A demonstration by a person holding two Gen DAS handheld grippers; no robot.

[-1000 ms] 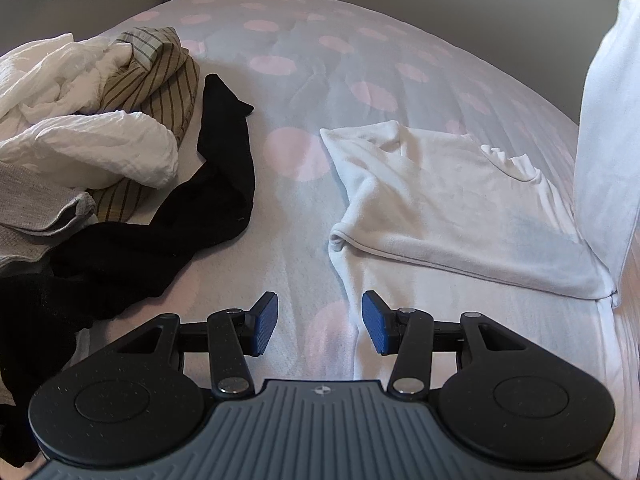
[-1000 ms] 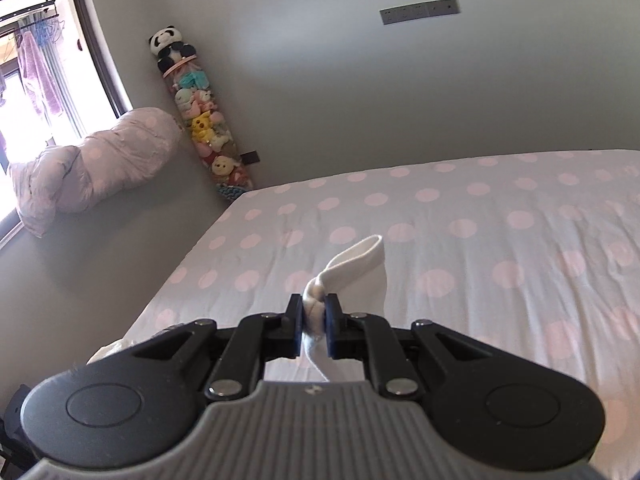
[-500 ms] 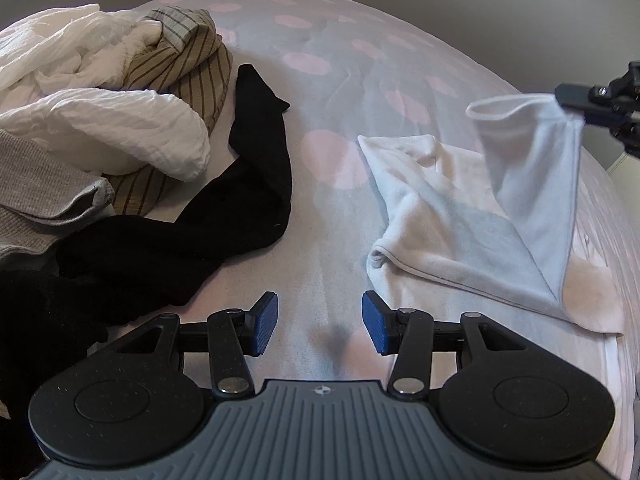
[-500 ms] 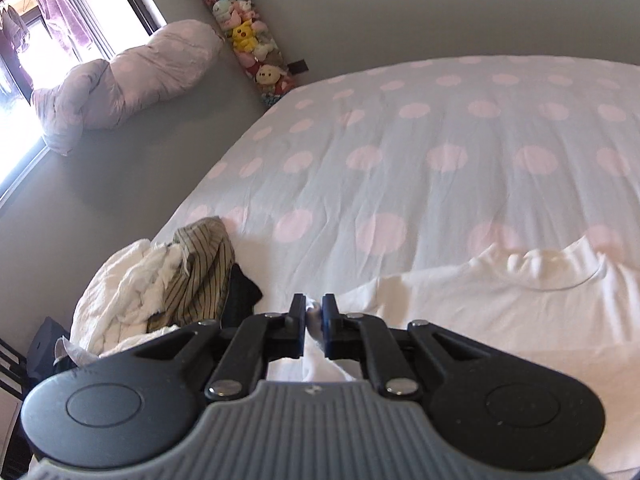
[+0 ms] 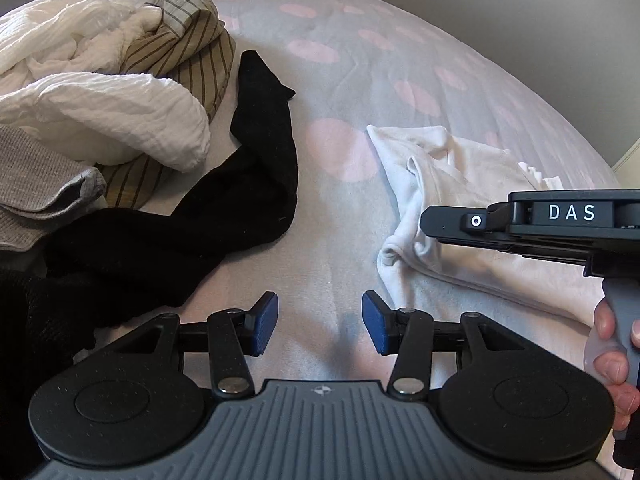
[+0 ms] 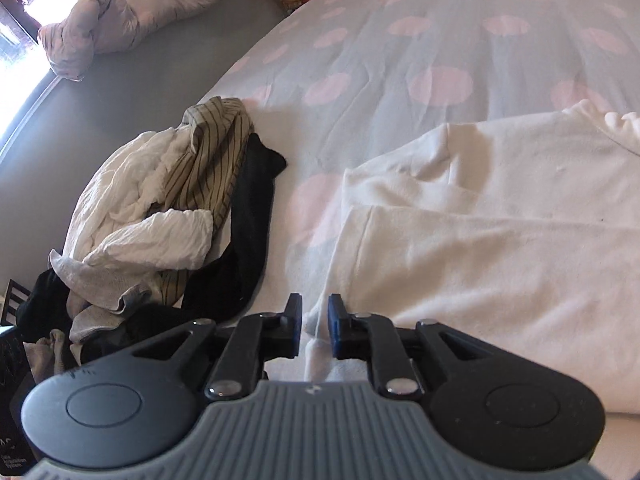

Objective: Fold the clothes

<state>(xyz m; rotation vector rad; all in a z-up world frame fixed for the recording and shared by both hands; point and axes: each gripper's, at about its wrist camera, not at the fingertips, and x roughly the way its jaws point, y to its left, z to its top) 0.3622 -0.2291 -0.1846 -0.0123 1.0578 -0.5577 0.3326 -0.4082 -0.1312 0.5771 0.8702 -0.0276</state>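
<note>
The right gripper (image 6: 314, 322) sits low over the bed with its blue-padded jaws opening, and a thin bunched edge of the soft cream-white knit top (image 6: 500, 248) is between them. The pads look like they've just come off the cloth, so it reads as letting go rather than gripping. From the left wrist view you can see that same black tool coming in from the right, a person's hand (image 5: 612, 364) wrapped round its grey handle, nose right over the rumpled near corner of the top (image 5: 452, 184). The left gripper (image 5: 319, 322) hangs with its jaws about halfway apart and nothing between them, just the pale sheet with pink polka dots (image 5: 344, 80) underneath. The top itself lies mostly flat on the right part of the bed, one layer doubled over another, neckline toward the far right. So the step looks like finishing a fold: one flap laid across and being dropped. Next up, probably the right tool needs to back off clean without dragging the edge, then both need to grab the next edge and smooth that lumpy corner. Off to the left waits the unsorted heap: a crinkled white cotton garment (image 5: 100, 96), an olive striped shirt (image 5: 192, 48), a long black knit piece (image 5: 256, 168) and a grey ribbed one (image 5: 40, 184), all well apart from the top.
</note>
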